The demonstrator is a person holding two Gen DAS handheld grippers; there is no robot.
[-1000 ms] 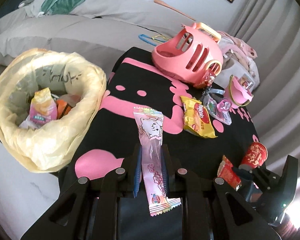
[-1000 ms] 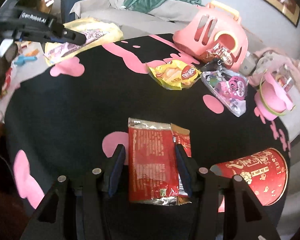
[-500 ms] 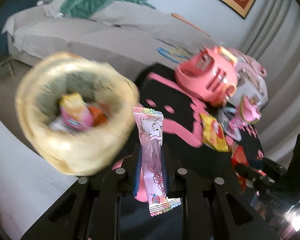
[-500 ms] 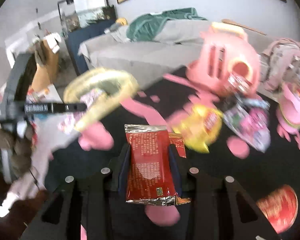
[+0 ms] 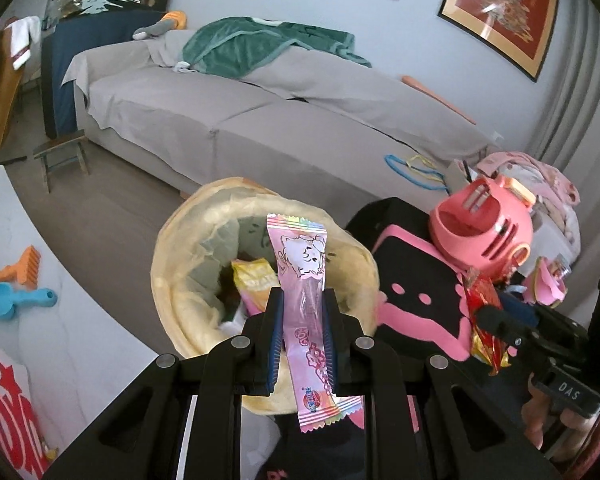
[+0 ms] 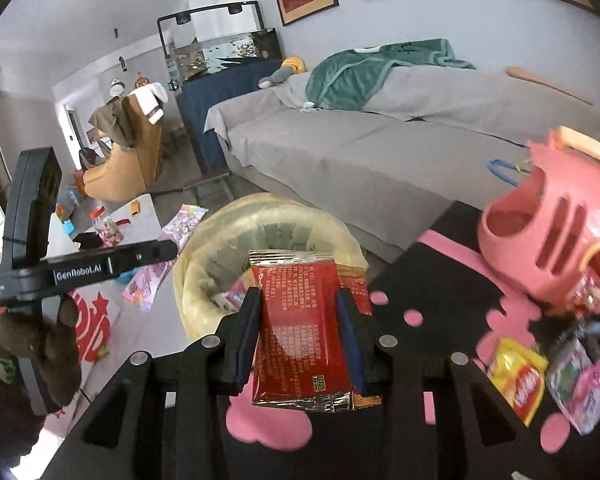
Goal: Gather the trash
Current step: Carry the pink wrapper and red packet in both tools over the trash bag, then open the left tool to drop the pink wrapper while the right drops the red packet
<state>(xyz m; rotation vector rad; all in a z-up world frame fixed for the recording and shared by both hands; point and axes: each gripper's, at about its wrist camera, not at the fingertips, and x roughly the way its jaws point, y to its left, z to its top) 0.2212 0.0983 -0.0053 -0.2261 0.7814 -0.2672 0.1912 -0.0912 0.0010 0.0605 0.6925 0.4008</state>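
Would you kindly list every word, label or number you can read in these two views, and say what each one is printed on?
"GenRobot.AI": side of the left gripper, right wrist view.
"DAS": body of the right gripper, left wrist view.
Red packet: dense small print, unreadable.
Pink wrapper: small logo, too blurred.
Yellow snack bag: red brand lettering, not legible.
Floor mat: large red characters, cut off.

Glossy red foil wrapper [image 6: 300, 328], shiny pink plastic wrapper [image 5: 304, 300], crinkled yellow plastic bin liner [image 5: 188, 304], matt grey sofa cloth [image 5: 260, 128].

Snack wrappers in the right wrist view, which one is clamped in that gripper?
The red foil packet, pinched between the right gripper pads; the yellow packet lies loose on the black-and-pink cloth.
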